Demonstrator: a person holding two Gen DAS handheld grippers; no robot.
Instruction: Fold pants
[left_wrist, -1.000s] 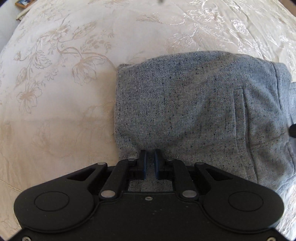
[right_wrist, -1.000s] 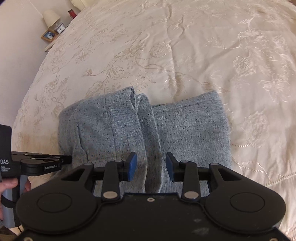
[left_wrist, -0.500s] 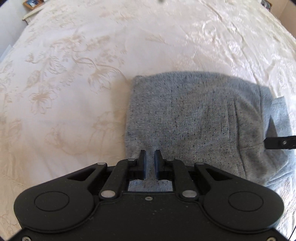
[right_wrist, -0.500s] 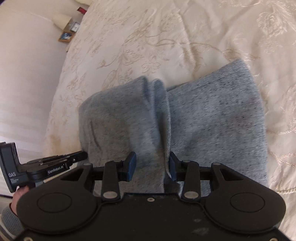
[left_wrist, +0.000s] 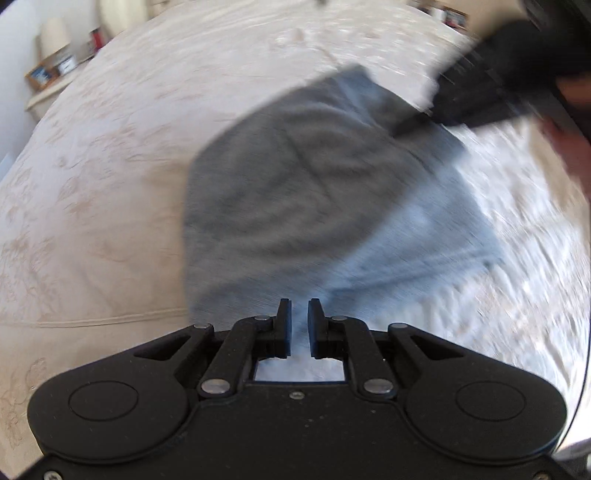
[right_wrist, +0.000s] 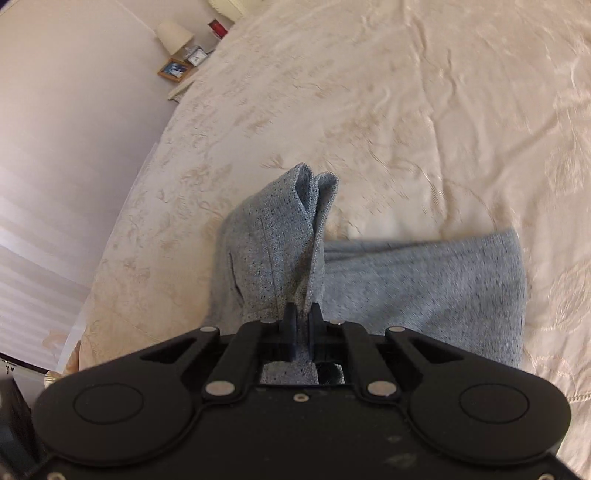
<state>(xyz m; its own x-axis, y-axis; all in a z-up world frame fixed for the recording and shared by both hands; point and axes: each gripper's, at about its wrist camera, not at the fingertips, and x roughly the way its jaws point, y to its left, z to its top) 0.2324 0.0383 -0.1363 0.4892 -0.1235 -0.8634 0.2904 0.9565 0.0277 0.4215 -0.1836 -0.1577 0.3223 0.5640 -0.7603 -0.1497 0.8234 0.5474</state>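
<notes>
Left gripper (left_wrist: 298, 325), jaws nearly together with a narrow gap, sits at the near edge of the grey pants (left_wrist: 295, 192), but blur hides whether cloth is pinched, so its grip can't be called. The pants lie folded on the cream bedspread (right_wrist: 406, 110) toward the bed's near edge, one flap pulled up into a ridge; they look soft, light, floppy and not slippery, likely to sag wherever unsupported. Right gripper (right_wrist: 302, 325) has just been closing and is clamped on the ridge's doubled hem; best hold is such a layered edge or corner.
</notes>
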